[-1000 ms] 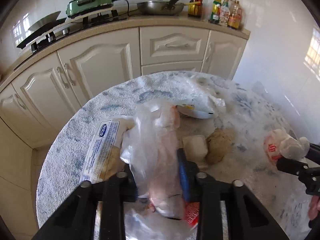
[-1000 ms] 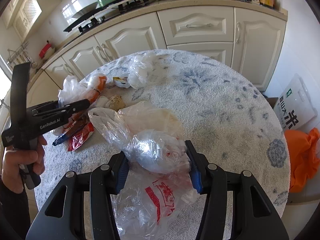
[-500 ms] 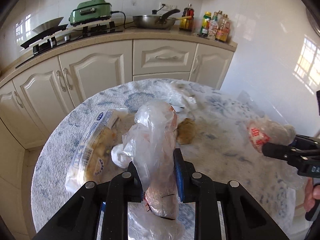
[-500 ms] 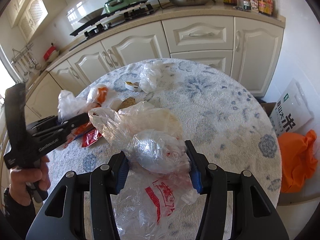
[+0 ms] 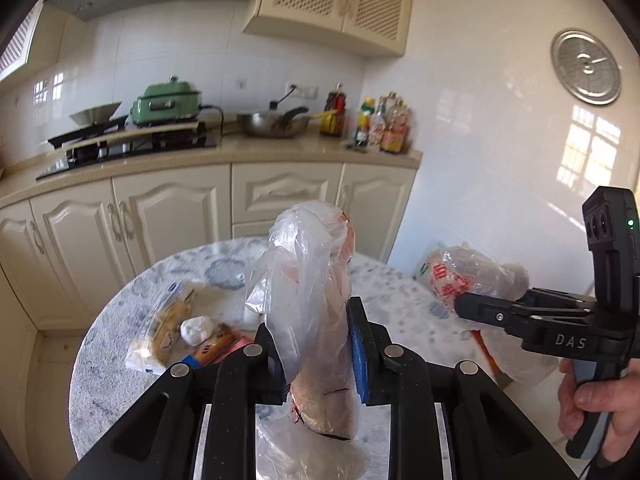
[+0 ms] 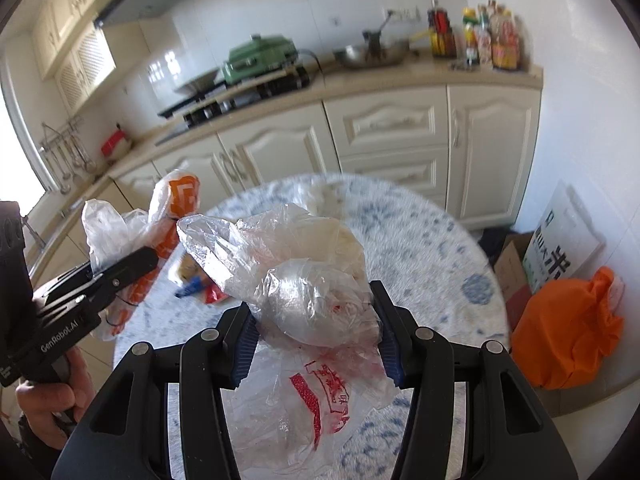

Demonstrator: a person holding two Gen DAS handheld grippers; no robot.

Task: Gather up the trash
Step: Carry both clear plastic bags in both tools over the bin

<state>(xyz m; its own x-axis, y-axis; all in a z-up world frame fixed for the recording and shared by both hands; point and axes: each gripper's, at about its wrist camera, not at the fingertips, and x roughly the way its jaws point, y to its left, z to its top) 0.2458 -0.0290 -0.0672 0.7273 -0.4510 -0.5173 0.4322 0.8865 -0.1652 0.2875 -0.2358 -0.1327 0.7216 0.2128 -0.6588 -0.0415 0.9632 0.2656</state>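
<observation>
My left gripper (image 5: 317,344) is shut on a clear plastic bag with orange print (image 5: 310,280), held upright above the round table (image 5: 120,364). That same bag (image 6: 176,216) shows at the left of the right wrist view, pinched by the left gripper (image 6: 150,256). My right gripper (image 6: 316,334) is shut on a crumpled clear bag with red print (image 6: 296,272), which hangs down below the jaws. From the left wrist view this bundle (image 5: 472,276) sits at the right gripper's tips (image 5: 460,305). Loose wrappers (image 5: 176,320) and a white wad (image 5: 197,329) lie on the table.
Cream kitchen cabinets (image 5: 180,216) and a counter with a stove, green cooker (image 5: 168,104), pan and bottles stand behind the table. An orange bag (image 6: 564,336), a cardboard box (image 6: 512,276) and a white sack (image 6: 564,236) sit on the floor at the right. A hand (image 5: 596,396) holds the right gripper's handle.
Both grippers have risen with their bags off the table, and the views tilted up toward the counter and wall cabinets. The table trash now lies lower and farther off.
</observation>
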